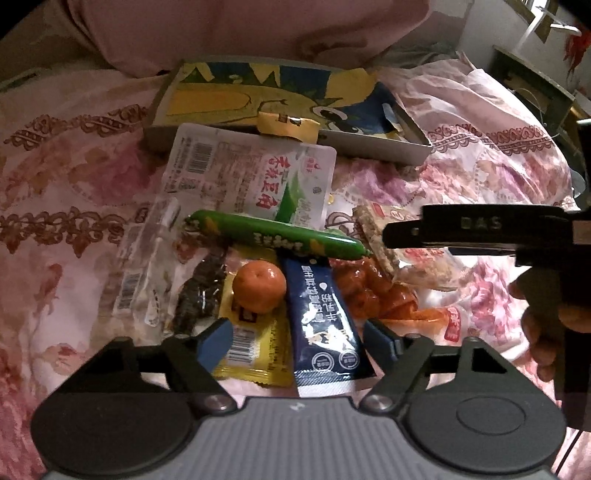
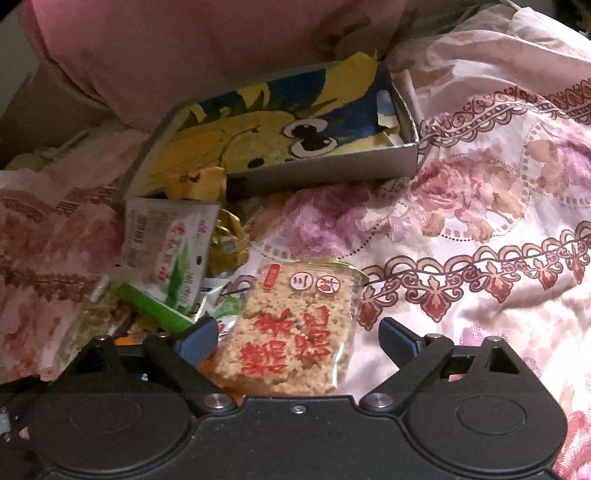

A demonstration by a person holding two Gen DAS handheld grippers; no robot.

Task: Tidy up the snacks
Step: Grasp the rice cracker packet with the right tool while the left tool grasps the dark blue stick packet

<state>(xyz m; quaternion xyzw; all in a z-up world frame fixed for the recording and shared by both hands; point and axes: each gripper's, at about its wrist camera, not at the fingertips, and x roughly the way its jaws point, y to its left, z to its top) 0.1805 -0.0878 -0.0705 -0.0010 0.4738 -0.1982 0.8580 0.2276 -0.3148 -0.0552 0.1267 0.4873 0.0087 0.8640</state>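
Several wrapped snacks lie heaped on a pink floral bedspread (image 2: 480,206) that covers the whole surface, wrinkled toward its right edge. A shallow grey cardboard box with a yellow-and-blue cartoon lining (image 1: 280,99) sits behind the heap, against a pink pillow (image 1: 240,33). A long green sausage stick (image 1: 277,234) crosses the pile above a small orange mandarin (image 1: 258,285) and a dark blue sachet (image 1: 325,325). The left gripper (image 1: 299,338) stands with jaws apart, holding nothing. The right gripper (image 2: 299,338) is likewise spread, straddling a clear-wrapped puffed rice cake with red lettering (image 2: 295,332). Dim shelving (image 1: 532,81) occupies the far right corner of the room.
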